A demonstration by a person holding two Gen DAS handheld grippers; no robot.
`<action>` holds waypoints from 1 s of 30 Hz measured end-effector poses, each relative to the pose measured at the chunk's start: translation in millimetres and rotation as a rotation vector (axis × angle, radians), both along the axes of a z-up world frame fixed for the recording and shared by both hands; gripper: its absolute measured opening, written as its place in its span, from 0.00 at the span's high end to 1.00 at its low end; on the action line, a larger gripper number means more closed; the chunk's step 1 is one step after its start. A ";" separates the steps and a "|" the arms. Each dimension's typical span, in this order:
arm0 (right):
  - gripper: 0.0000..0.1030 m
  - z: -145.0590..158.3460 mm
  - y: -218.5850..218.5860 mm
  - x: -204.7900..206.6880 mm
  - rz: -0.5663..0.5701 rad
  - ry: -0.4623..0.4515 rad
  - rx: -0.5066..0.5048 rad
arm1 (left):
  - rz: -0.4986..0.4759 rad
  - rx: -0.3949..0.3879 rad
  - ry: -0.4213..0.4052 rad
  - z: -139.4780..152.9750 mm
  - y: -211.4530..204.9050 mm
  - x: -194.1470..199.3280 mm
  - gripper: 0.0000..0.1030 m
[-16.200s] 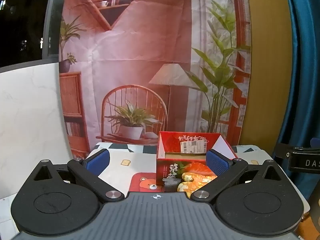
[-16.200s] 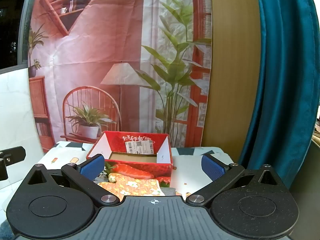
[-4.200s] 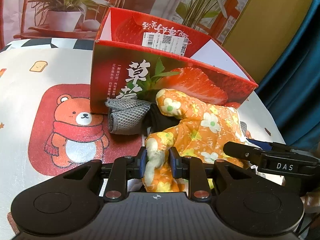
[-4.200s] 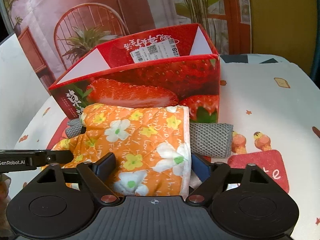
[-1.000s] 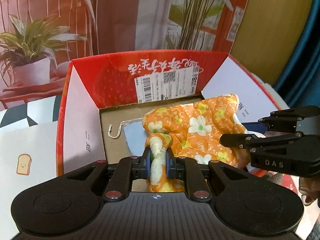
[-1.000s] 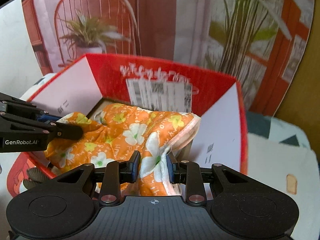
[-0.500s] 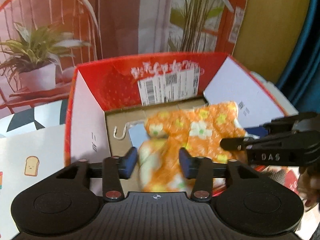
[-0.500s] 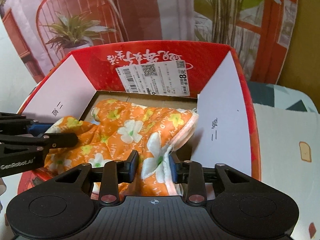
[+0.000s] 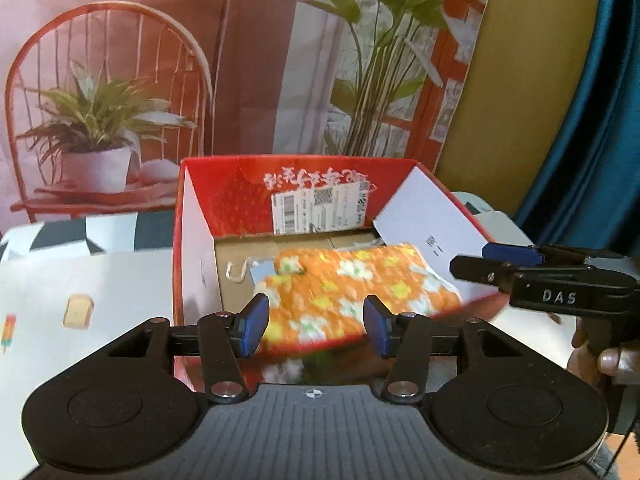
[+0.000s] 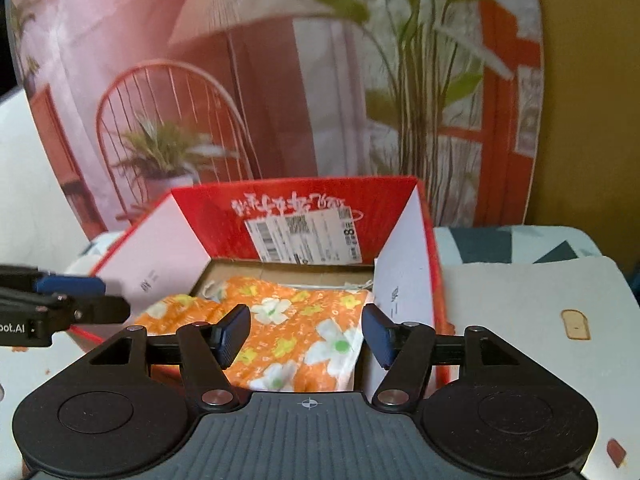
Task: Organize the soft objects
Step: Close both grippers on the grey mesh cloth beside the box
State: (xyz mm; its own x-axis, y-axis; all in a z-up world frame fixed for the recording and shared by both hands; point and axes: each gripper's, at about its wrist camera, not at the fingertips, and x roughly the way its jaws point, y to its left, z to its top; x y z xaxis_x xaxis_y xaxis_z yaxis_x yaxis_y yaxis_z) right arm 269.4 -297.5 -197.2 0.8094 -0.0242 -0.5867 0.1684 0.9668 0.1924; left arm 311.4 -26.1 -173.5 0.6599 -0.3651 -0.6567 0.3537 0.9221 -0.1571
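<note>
Before a printed backdrop of chair and plants, the orange floral cloth [image 10: 296, 332] lies released inside the red strawberry box [image 10: 400, 248], left gripper [image 9: 316, 326] and right gripper [image 10: 306, 334] jaws just parted, holding nothing

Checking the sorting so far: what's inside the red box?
The orange floral cloth lies inside the red box, covering most of its floor. Beside it a pale blue item with a white drawstring peeks out. Anything under the cloth is hidden.
</note>
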 end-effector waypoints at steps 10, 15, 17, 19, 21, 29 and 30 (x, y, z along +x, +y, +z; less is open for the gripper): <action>0.43 0.2 24.3 -69.0 0.043 -0.096 -0.013 | -0.015 -0.042 0.053 -26.0 15.4 -66.4 0.47; 0.43 -11.9 40.3 -93.5 0.074 -0.080 -0.025 | -0.025 -0.056 0.089 -40.2 14.7 -85.8 0.48; 0.43 -18.9 46.6 -101.3 0.084 -0.064 -0.038 | -0.017 -0.068 0.097 -45.3 14.3 -90.9 0.48; 0.44 -26.1 51.0 -107.9 0.080 -0.049 -0.032 | -0.004 -0.087 0.106 -49.8 15.6 -93.0 0.48; 0.44 -34.4 52.2 -111.9 0.071 -0.027 -0.002 | 0.014 -0.098 0.113 -53.2 18.5 -93.4 0.49; 0.44 -57.7 44.7 -113.9 0.011 0.041 0.039 | 0.102 -0.150 0.129 -57.7 34.3 -92.0 0.50; 0.44 -60.9 43.3 -114.0 0.005 0.051 0.049 | 0.109 -0.154 0.133 -58.2 35.8 -90.6 0.51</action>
State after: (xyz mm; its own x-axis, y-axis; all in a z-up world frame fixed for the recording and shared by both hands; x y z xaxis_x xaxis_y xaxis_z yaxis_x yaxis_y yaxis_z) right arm 155.5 -254.3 -258.1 0.7784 0.0095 -0.6277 0.1747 0.9571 0.2312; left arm 220.8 9.7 -231.6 0.6125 -0.3990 -0.6824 0.2196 0.9152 -0.3379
